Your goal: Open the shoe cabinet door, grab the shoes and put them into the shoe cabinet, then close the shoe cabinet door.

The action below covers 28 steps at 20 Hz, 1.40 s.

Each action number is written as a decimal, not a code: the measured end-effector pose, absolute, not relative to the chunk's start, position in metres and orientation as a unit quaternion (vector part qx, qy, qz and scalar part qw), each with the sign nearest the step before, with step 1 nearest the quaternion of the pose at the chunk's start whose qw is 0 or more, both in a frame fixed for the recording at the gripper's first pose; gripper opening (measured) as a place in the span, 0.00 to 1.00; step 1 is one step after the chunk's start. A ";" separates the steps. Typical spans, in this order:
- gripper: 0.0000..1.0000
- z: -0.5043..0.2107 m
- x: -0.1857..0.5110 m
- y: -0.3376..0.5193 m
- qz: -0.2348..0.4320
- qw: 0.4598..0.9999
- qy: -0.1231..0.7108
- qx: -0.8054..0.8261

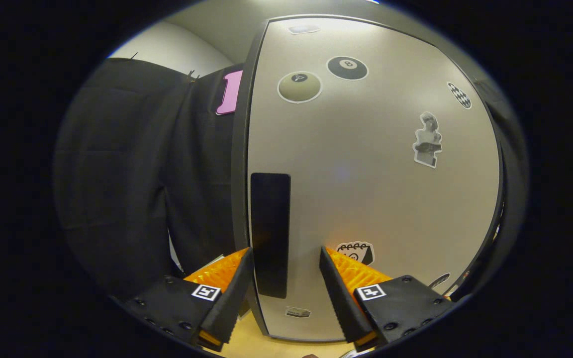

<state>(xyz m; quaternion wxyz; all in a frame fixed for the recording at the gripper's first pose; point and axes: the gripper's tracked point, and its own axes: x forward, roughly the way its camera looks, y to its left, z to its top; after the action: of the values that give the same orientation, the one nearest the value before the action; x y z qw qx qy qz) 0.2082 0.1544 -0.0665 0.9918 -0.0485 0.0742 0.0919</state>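
Between the parted fingers of the gripper [286, 258] stands the handle [270, 233] — upright, long axis vertical (nearer the left finger) — on the closed door [366, 189], not yet clamped.

Cabinet door [366, 199] — smooth, matt panel with paper-like stickers [427, 140]; handle [270, 233] — matt; booth wall [132, 199] — creased cloth.
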 end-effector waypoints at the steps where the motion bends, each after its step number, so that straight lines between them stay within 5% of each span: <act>1: 0.76 -0.067 0.207 0.156 0.087 0.992 0.070 -0.058; 6: 0.39 -0.075 0.210 0.168 0.105 0.990 0.091 -0.023; 10: 0.33 -0.074 0.209 0.168 0.120 0.988 0.098 -0.019; 15: 0.13 -0.076 0.208 0.169 0.109 0.988 0.109 -0.016; 28: 0.08 -0.069 0.146 0.160 0.113 0.987 0.115 -0.022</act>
<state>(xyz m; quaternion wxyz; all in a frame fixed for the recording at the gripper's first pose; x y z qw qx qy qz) 0.1456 0.1600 -0.0692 0.9866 -0.0224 0.1153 0.1134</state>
